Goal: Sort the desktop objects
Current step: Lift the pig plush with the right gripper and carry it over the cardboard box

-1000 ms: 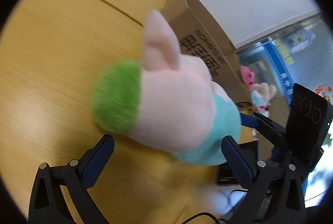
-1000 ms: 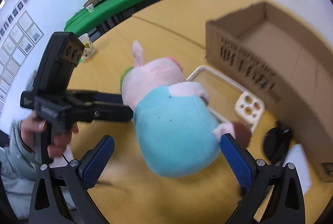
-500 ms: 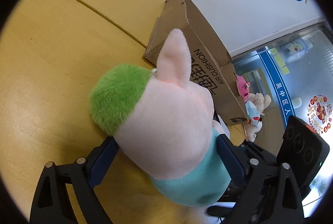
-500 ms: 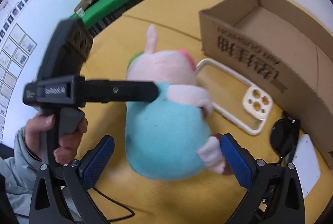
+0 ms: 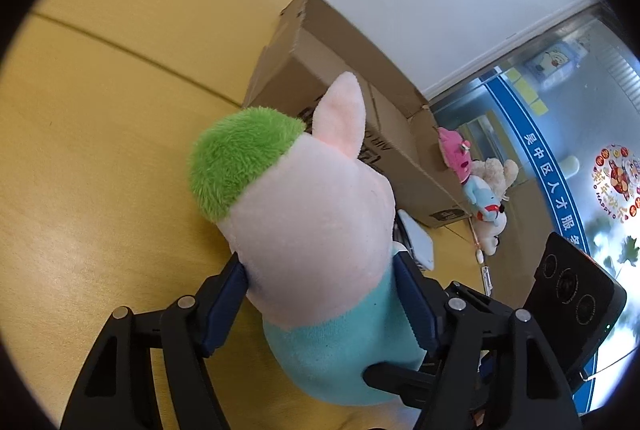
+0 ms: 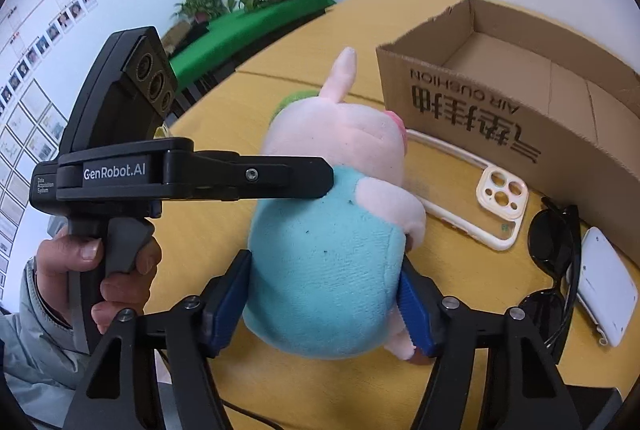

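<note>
A second ago both grippers stood wide around the plush pig point(image 6: 332, 230). Now the left gripper point(image 5: 320, 304) is closing on its pink head and the right gripper point(image 6: 326, 304) on its blue body, pads pressed against the plush on both sides. The pig, seen above the yellow table point(image 6: 440, 250) just in front of the cardboard box point(image 6: 520, 118), is judged ready to be lifted across into it. "GenRobot.AI" is read on the left gripper's body, "AIR CUSHION" upside down on the box wall. A phone case point(image 6: 496, 202) and sunglasses point(image 6: 552, 242) lie beside the box.
</note>
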Available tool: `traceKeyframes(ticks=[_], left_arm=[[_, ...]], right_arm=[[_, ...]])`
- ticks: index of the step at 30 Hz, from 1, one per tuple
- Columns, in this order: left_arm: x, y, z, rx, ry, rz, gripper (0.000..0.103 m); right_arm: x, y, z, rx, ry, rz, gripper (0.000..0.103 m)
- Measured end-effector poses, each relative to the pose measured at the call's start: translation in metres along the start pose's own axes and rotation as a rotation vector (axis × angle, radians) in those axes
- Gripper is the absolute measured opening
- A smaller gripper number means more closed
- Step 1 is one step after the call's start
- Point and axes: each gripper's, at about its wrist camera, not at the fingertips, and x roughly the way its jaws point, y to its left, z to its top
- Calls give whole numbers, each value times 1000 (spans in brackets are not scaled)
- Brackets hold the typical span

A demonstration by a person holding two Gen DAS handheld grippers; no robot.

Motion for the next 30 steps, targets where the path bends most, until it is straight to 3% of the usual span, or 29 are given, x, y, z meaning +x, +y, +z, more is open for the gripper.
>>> traceKeyframes(ticks=[9, 21, 25, 30], left_arm=[[-9, -75, 51, 180, -76, -33, 70], [-34, -194, 172, 446, -228, -82, 70], [-39, -220, 208, 509, -274, -58, 70], [-27, -221, 250, 527, -274, -31, 70]], right_arm=[[-67, -4, 28, -28, -146, -14, 65], [-162, -53, 144, -74, -360, -84, 65], [-182, -64, 182, -80, -413, -77, 65], [-187, -82, 224, -63, -444, -52, 65]])
